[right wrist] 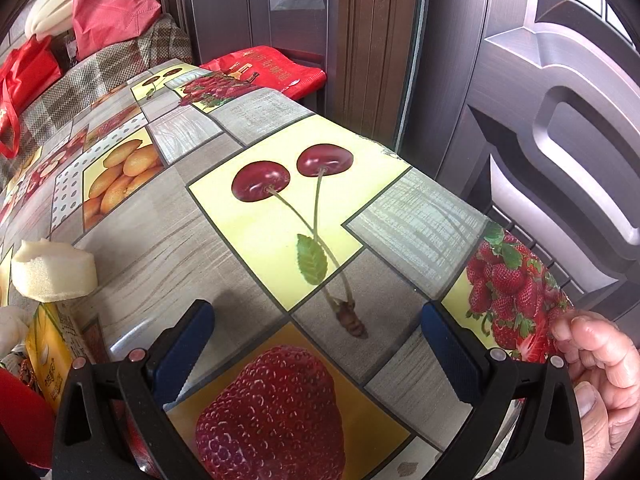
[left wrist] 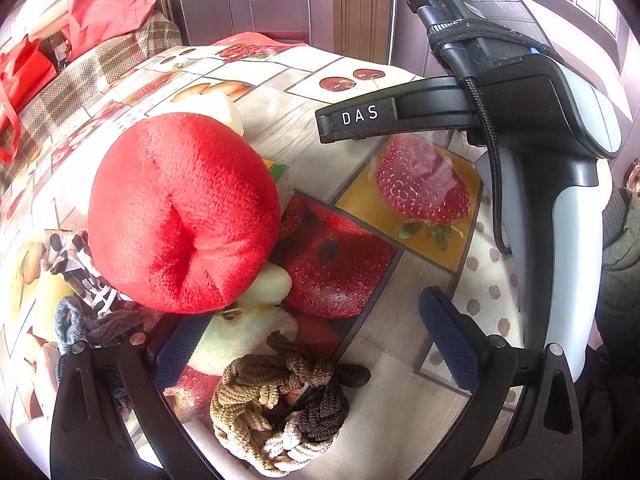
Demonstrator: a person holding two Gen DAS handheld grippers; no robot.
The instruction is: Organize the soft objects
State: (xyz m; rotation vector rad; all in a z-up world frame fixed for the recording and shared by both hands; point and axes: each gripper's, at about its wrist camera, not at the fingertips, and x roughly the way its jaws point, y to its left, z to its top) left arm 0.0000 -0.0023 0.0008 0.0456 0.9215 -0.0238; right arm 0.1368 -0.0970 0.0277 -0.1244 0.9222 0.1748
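Inspecting left hand-held gripper [left wrist: 316, 344]: spread, empty, above knitted hair ties [left wrist: 280, 400].
Red plush cushion [left wrist: 182, 216]: on tabletop [left wrist: 280, 120], beside the ties.
Right hand-held gripper [right wrist: 316, 344]: spread, empty, over bare tabletop.
Foam piece [right wrist: 54, 272]: far left.

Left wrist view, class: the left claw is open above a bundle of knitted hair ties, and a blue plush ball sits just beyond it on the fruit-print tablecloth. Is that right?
Not quite. The plush ball is red, not blue, as the left wrist view shows. The rest holds: the left claw is open above the hair ties, and the ball sits just beyond on the fruit-print tablecloth.
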